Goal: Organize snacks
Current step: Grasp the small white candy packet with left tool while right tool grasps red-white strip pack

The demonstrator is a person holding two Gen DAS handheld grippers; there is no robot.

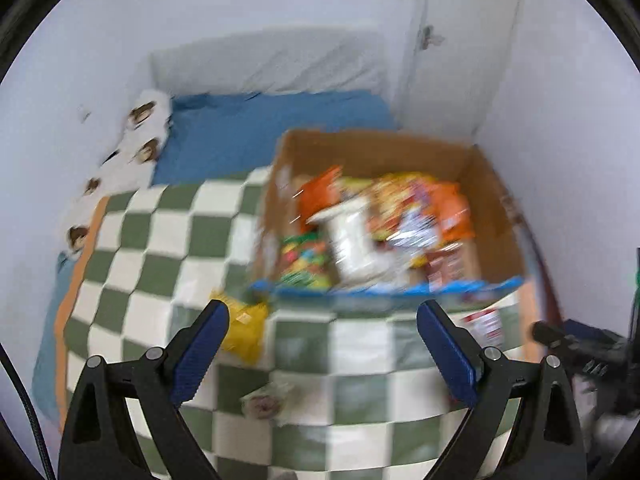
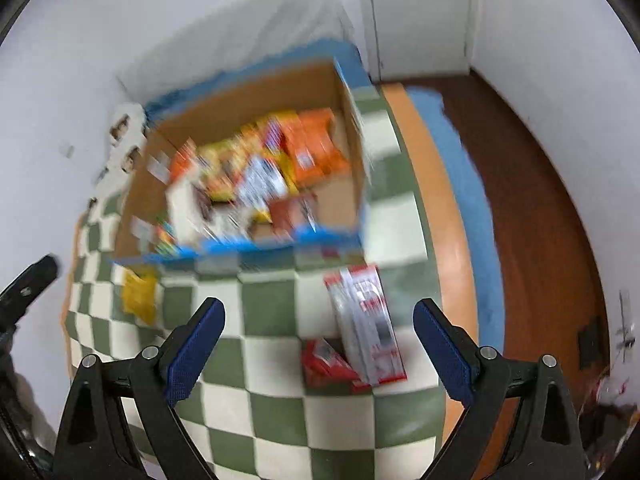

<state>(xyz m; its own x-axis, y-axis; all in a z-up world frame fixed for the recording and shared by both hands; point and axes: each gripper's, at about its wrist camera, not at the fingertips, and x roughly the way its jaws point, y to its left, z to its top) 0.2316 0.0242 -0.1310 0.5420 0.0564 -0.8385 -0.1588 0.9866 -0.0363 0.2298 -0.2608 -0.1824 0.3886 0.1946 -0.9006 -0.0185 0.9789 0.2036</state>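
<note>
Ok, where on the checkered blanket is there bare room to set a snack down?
Bare checkered blanket lies between the yellow packet and the red-and-white pack, just in front of the cardboard box. More lies left of the box, toward the blue sheet. The box itself is crowded with snacks, and near the right gripper packs overlap.

Your right gripper (image 2: 318, 344) hangs with its blue-padded jaws spread wide and nothing between them, over the green-and-white checkered blanket (image 2: 272, 304); ahead sits the cardboard box (image 2: 256, 92), heaped with blurred orange and yellow snack packets (image 2: 280, 160); a silver-and-red packet (image 2: 366, 324) lies on the blanket near the box, overlapping a red packet (image 2: 324, 366); a yellow packet (image 2: 140, 294) lies left.
</note>
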